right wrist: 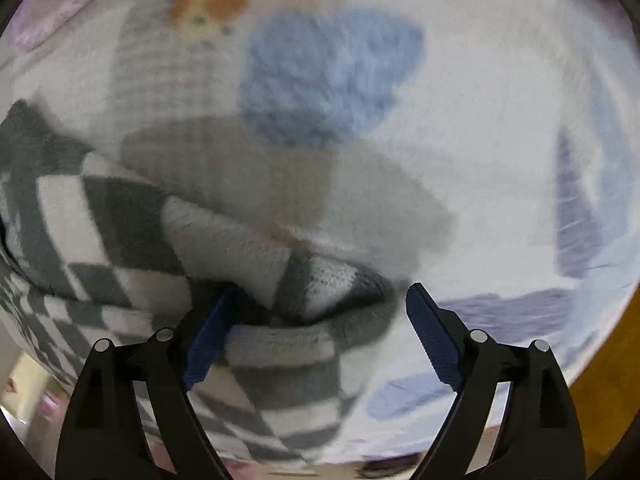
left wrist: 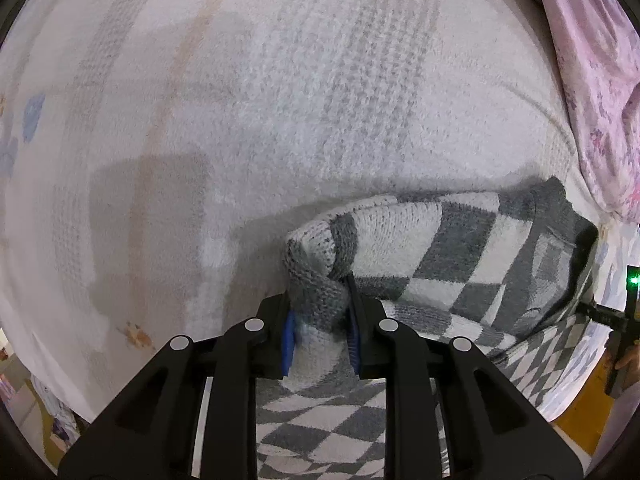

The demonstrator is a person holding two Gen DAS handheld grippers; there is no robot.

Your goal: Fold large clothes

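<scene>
Between the blue pads of your left claw (left wrist: 320, 332) sits a bunched corner of the grey-and-white checkered knit sweater (left wrist: 440, 256), and the pads press on it from both sides, so that claw is clamped on the knit. From that pinched corner the sweater runs away to the claw's right as a thick folded roll, with more checkered fabric passing under the claw's black arms. Ahead and to the left of the claw lies a white fuzzy blanket (left wrist: 260, 100) with faint grey and peach stripes. Far to the upper right a pink floral cloth (left wrist: 592, 80) hangs at the edge of the view.

Your right claw (right wrist: 320, 340) stands wide apart. A folded edge of the sweater (right wrist: 280, 280) lies between its fingers, close against the left pad (right wrist: 204, 344), while the right pad (right wrist: 434, 340) is clear of the knit, over the blanket (right wrist: 480, 120). The view is blurred, so you cannot tell whether the left pad touches the fabric. Ahead of this claw the blanket carries a blue patch (right wrist: 328, 76).
</scene>
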